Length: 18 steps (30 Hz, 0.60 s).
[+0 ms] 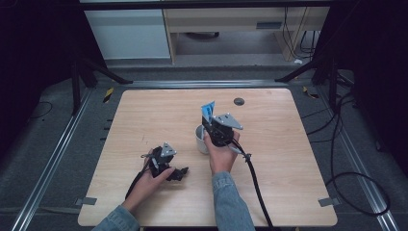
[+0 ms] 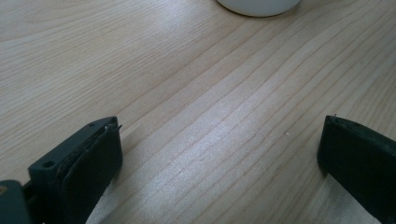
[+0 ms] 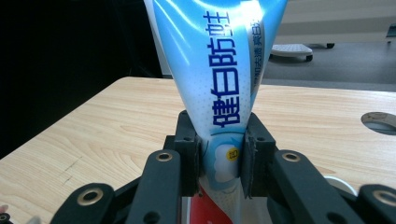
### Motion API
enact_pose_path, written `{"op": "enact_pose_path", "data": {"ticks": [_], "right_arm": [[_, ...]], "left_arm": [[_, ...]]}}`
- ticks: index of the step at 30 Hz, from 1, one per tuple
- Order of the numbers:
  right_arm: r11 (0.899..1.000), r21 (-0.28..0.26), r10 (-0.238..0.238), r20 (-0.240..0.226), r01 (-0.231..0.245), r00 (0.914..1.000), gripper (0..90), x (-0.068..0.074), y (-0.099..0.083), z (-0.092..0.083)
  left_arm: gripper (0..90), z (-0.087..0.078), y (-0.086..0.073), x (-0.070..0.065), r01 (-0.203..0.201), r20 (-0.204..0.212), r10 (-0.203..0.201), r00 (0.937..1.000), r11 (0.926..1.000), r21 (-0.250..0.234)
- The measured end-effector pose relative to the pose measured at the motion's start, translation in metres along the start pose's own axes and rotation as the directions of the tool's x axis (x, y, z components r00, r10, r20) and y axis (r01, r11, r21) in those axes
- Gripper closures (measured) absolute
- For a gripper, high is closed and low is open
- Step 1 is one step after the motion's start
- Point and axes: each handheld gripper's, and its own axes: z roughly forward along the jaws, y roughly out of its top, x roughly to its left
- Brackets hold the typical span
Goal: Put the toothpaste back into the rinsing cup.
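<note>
A blue and white toothpaste tube (image 3: 219, 70) with dark blue print stands upright between the jaws of my right gripper (image 3: 218, 158), which is shut on its lower part. In the high view the tube (image 1: 208, 110) sticks up above the right gripper (image 1: 211, 126), over a white cup (image 1: 201, 139) on the table. My left gripper (image 1: 182, 173) rests low on the wooden table (image 1: 144, 115) at the front left, held by a hand. Its jaws stand wide open (image 2: 219, 154) with bare wood between them, and the cup's base (image 2: 258, 5) lies ahead.
A round grey cable hole (image 1: 239, 101) sits near the table's far edge, also seen as a cable hole (image 3: 379, 122) to the right. A black cable (image 1: 257, 187) trails from the right gripper to the front edge. Dark frame legs and cables (image 1: 337, 144) surround the table.
</note>
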Motion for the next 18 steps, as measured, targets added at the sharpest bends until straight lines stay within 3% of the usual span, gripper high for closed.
{"op": "enact_pose_path", "data": {"ticks": [18], "right_arm": [[1.000, 0.014, 0.027, -0.015, -0.027, 0.9995, 71.5, -0.0034, -0.0024, 0.0007]], "left_arm": [[0.0, 0.0000, 0.0000, 0.0000, 0.000, 0.000, 0.000, 1.0000, 1.0000, 0.000]]}}
